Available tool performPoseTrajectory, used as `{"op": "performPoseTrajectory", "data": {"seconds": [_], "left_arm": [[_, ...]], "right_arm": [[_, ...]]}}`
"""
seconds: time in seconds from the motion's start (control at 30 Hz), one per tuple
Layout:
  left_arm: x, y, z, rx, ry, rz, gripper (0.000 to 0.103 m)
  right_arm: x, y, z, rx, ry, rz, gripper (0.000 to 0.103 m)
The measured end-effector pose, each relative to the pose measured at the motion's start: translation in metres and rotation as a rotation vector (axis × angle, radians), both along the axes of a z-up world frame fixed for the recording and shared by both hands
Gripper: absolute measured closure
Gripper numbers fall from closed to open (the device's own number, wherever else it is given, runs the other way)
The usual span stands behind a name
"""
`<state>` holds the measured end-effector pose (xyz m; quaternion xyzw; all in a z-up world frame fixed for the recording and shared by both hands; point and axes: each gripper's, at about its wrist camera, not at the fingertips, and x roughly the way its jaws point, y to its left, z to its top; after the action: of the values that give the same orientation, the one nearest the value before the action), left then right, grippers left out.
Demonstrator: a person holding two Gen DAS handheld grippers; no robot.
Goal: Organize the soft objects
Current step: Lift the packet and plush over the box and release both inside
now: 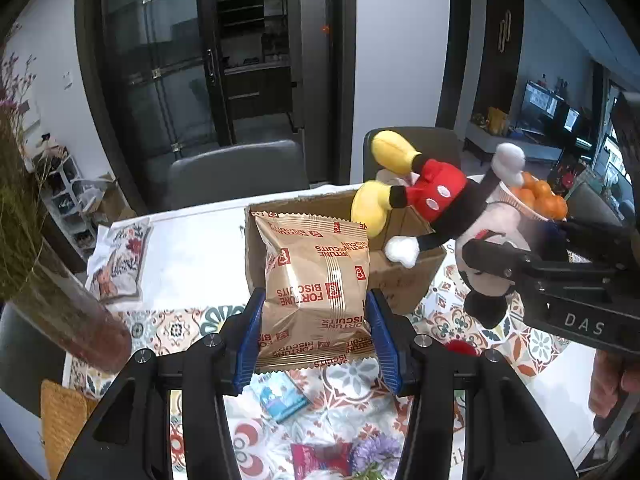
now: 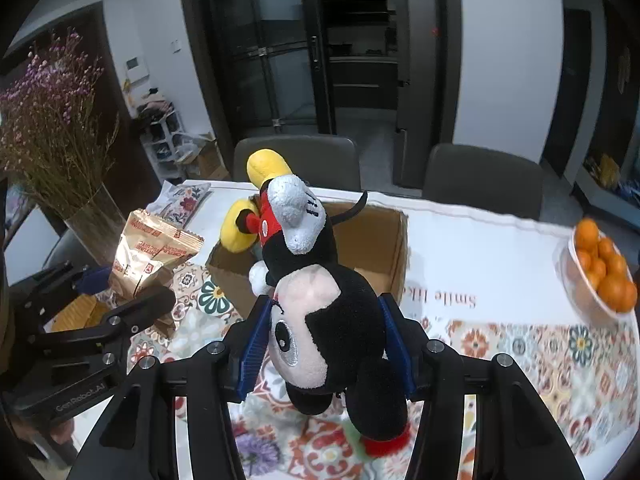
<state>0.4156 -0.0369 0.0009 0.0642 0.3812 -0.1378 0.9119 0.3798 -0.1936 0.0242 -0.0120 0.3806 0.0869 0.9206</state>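
My left gripper is shut on a gold biscuit bag, held above the patterned table just in front of an open cardboard box. The bag and the left gripper also show in the right wrist view. My right gripper is shut on the head of a Mickey Mouse plush, held upside down with its yellow feet over the box. In the left wrist view the plush hangs over the box's right side, held by the right gripper.
A bowl of oranges stands at the right. A glass vase of dried flowers stands at the left. A printed pouch, a small blue packet and a red packet lie on the table. Two chairs stand behind.
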Motion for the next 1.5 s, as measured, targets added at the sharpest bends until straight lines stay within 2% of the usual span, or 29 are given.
{"op": "performPoseTrajectory", "data": {"seconds": [0.37, 0.83, 1.27, 1.33, 1.37, 1.4, 1.5], "left_arm": [[0.043, -0.006, 0.001, 0.033, 0.024, -0.015, 0.054], [0.093, -0.015, -0.030, 0.079, 0.085, -0.017, 0.054], [0.126, -0.036, -0.069, 0.111, 0.186, -0.112, 0.053], [0.130, -0.040, -0.076, 0.111, 0.209, -0.125, 0.050], [0.132, -0.041, -0.077, 0.108, 0.218, -0.127, 0.047], [0.133, -0.042, -0.078, 0.101, 0.224, -0.125, 0.040], [0.132, -0.041, -0.077, 0.084, 0.227, -0.116, 0.037]], "right_arm": [[0.048, 0.009, 0.006, -0.093, 0.006, 0.091, 0.049], [0.110, 0.016, -0.022, -0.167, 0.061, 0.167, 0.049], [0.146, 0.011, -0.064, -0.179, 0.225, 0.215, 0.047], [0.149, 0.011, -0.069, -0.185, 0.242, 0.208, 0.045], [0.150, 0.010, -0.070, -0.191, 0.241, 0.202, 0.040], [0.150, 0.009, -0.069, -0.196, 0.233, 0.192, 0.034], [0.149, 0.005, -0.062, -0.200, 0.198, 0.163, 0.033]]}}
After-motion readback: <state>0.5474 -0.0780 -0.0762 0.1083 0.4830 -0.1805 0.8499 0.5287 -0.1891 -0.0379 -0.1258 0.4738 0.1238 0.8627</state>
